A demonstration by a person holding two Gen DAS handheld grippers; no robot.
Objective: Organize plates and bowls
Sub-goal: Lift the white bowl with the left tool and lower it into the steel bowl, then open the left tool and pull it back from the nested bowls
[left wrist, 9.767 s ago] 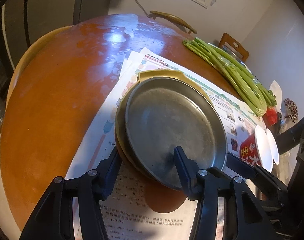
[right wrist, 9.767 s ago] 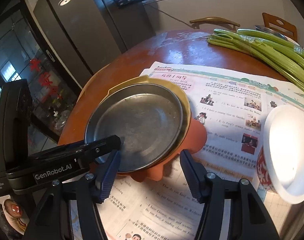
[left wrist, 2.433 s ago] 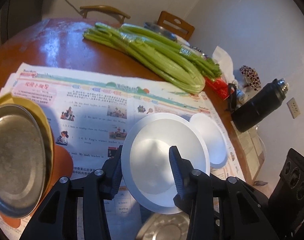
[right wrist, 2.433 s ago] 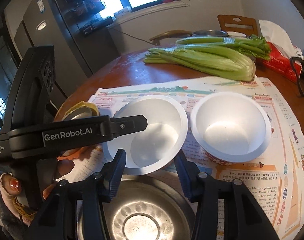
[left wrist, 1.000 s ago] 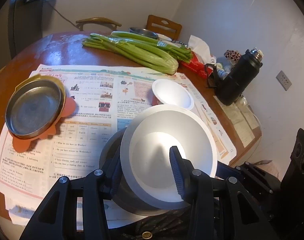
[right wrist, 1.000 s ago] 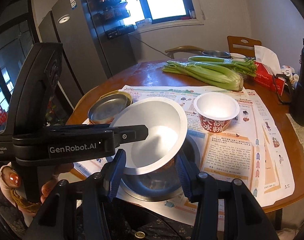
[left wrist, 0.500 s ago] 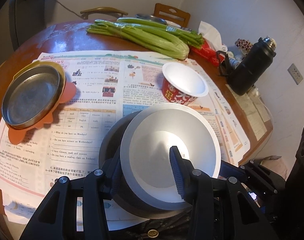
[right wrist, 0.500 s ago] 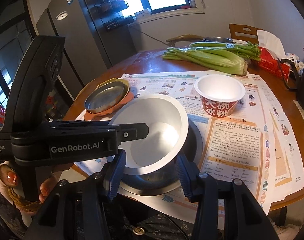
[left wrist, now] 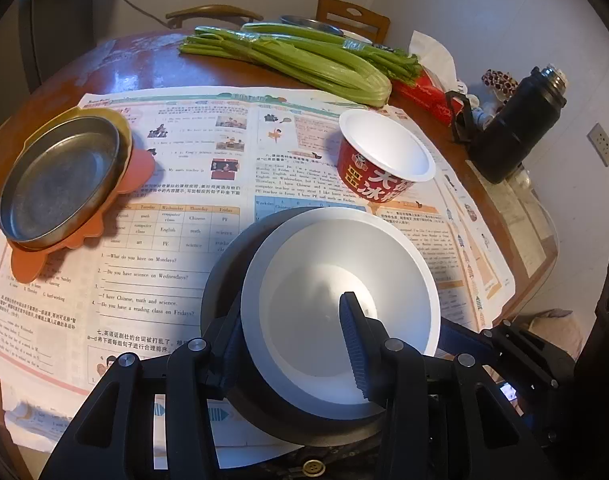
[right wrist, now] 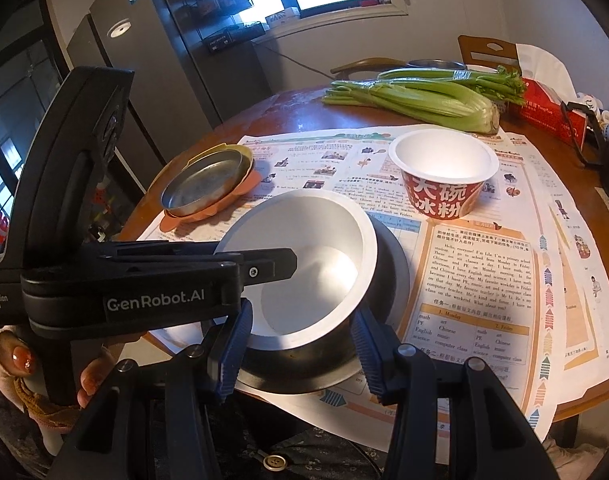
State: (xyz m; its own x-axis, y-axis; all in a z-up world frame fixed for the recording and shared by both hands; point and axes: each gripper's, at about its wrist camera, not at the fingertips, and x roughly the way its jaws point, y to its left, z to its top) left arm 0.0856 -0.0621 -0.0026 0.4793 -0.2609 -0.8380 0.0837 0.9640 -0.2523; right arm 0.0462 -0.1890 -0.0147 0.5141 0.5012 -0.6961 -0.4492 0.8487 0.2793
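Jaws of the left gripper [left wrist: 292, 344] clamp the rim of one white bowl [left wrist: 340, 308], nested in one steel bowl [right wrist: 388, 280] gripped by the right gripper [right wrist: 300, 344], at the table's near edge. One red paper bowl [left wrist: 384, 160]; one steel plate [left wrist: 60, 184].

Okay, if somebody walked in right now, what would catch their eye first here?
Probably the white paper bowl sitting inside a steel bowl at the table's near edge, with both grippers closed around the pair. Behind it stand a red paper bowl and, at the far side, a long bunch of celery.
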